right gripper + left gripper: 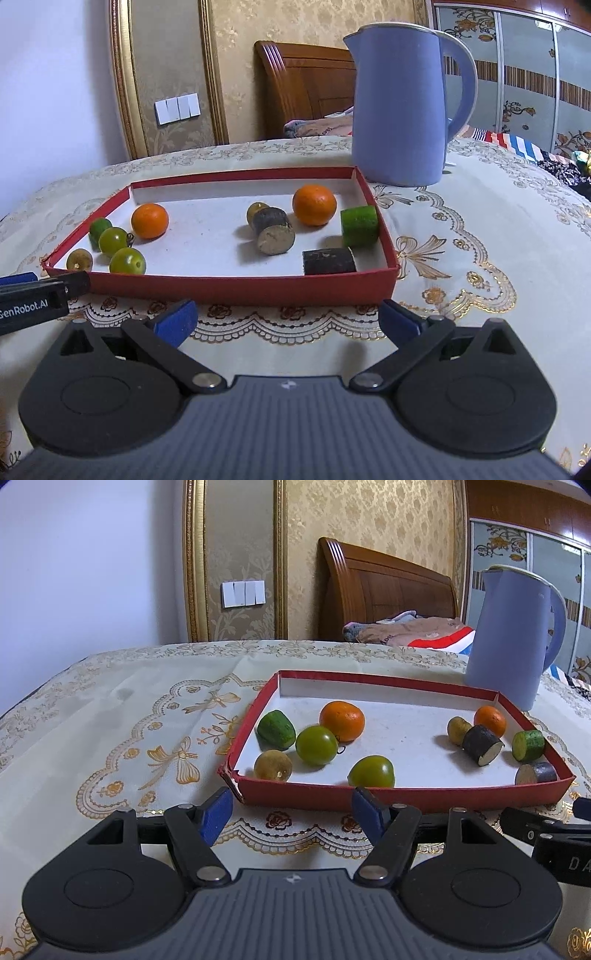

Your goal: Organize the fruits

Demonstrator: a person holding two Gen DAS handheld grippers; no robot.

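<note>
A shallow red box (402, 796) (236, 286) with a white floor lies on the tablecloth. Its left part holds an orange (342, 720) (149, 220), two green tomatoes (317, 745) (371, 771), a green cucumber piece (276, 729) and a brownish round fruit (273, 765). Its right part holds a second orange (314, 205), two dark cut cylinders (274, 230) (328, 261), a green cucumber piece (359, 226) and a small brownish fruit (256, 210). My left gripper (293, 812) is open and empty before the box's near left wall. My right gripper (290, 321) is open and empty before its near right wall.
A tall blue kettle (402, 103) (513, 635) stands just behind the box's far right corner. The table carries a cream cloth with gold embroidery (129, 738). A bed with a wooden headboard (384, 587) is behind the table.
</note>
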